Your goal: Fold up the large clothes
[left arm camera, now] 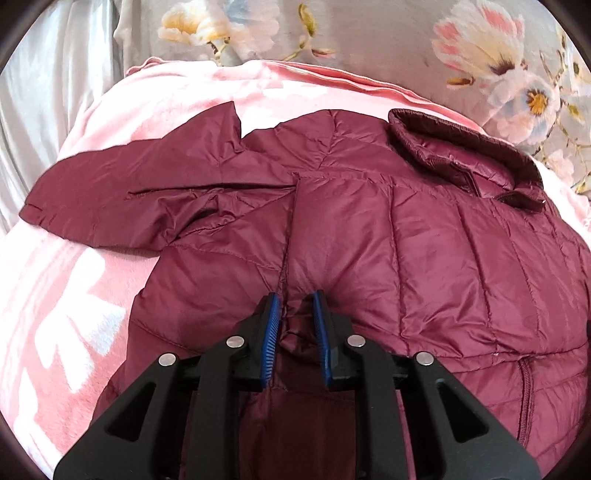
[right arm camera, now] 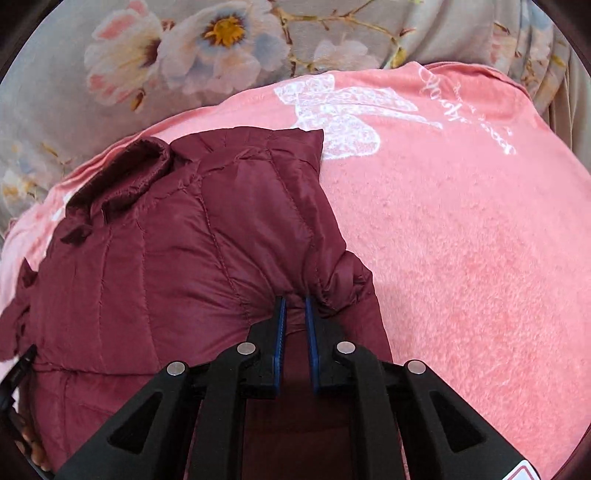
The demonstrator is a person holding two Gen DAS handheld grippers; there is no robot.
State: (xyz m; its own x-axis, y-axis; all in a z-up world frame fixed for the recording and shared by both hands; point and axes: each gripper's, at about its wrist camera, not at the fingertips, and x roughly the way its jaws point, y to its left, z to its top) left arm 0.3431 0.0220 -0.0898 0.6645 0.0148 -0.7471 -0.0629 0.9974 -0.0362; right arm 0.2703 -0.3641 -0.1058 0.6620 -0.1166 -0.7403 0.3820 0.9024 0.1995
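Observation:
A maroon quilted puffer jacket (left arm camera: 424, 236) lies spread on a pink blanket (left arm camera: 66, 314), collar (left arm camera: 465, 158) toward the far right, one sleeve (left arm camera: 122, 192) stretched out to the left. My left gripper (left arm camera: 295, 299) is shut on a bunched fold of the jacket's fabric along a seam. In the right wrist view the same jacket (right arm camera: 155, 266) fills the left half, collar (right arm camera: 125, 173) at the upper left. My right gripper (right arm camera: 293, 301) is shut on a gathered pinch of the jacket near its right edge, with fabric puckered around the blue pads (right arm camera: 280, 325).
The pink blanket (right arm camera: 461, 240) with a white bow print (right arm camera: 343, 110) covers the bed to the right. A grey floral quilt (left arm camera: 369, 33) lies beyond it (right arm camera: 184, 48). White bedding (left arm camera: 44, 92) shows at the far left.

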